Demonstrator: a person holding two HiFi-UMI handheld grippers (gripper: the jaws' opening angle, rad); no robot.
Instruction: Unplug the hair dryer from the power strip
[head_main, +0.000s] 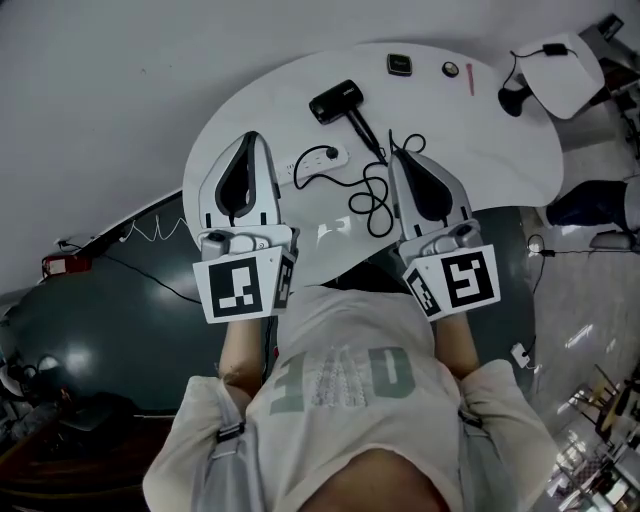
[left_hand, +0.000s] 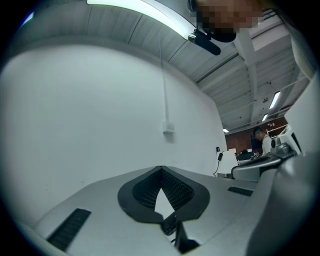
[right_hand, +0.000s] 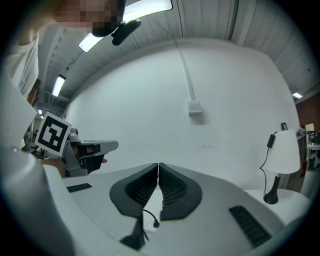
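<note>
My left tool and right tool are both shut and empty. The power strip lies crosswise between them, with the plug toward the right one.

The white, round-edged desk carries a black hair dryer at about 11 o'clock and a white power strip at 9 o'clock with a black plug in it. The black cord lies in loose loops toward 6 o'clock. Along the far edge lie a small dark square device at 12 o'clock, a small round thing and a pink stick at 1 o'clock, and a lamp's black base at 2 o'clock.
</note>
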